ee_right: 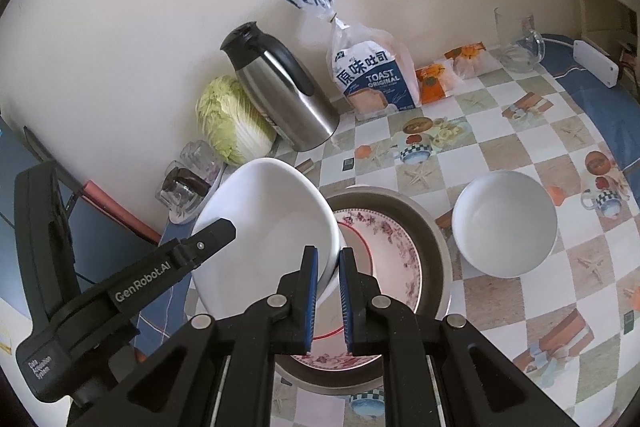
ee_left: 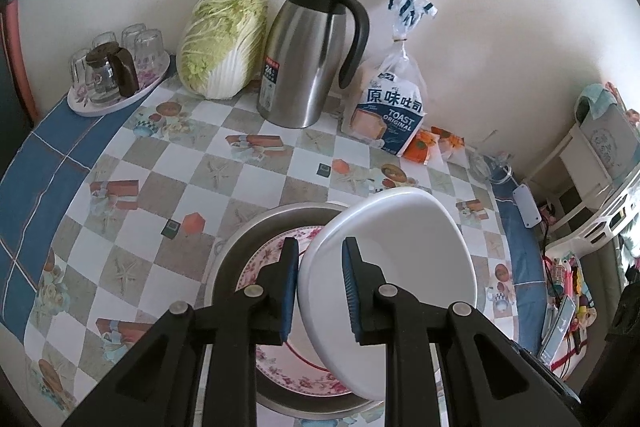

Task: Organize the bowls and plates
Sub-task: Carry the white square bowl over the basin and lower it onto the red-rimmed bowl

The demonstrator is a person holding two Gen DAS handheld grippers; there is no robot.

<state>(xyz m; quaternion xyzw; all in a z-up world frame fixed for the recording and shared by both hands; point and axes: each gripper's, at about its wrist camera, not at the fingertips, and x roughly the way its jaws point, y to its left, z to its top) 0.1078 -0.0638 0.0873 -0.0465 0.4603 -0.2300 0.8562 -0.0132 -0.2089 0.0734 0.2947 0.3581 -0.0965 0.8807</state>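
**Bowl held from both sides over the metal basin**

Bowl rim sits clamped between my left fingers, the white bowl tilted above the flowered plate that lies inside the metal basin. My left gripper is nearly closed, one blue pad outside the rim and one inside. My right gripper is pinched on the opposite edge of the same white bowl, its pads almost meeting on the thin wall.

Only the right wrist view shows a second white bowl standing upright on the table to the right of the basin, apart from it. That view also shows the black body of the left tool, lettered GenRobot.AI, coming in from the lower left. Only the left wrist view shows clearly the oval tray with upturned glasses and a small dark-lidded jug at the table's far left; from the right side it is partly hidden behind the held bowl.

Both views take in the back row against the cream wall: a Chinese cabbage, a steel thermos jug with a black handle, a bag of toast, and orange packets. Clear glassware near the far right corner is blurred, perhaps a cup lying on its side. The tablecloth is checked in white and beige with printed motifs and a blue border. Beyond the table's right edge the left view shows white furniture and colourful clutter.
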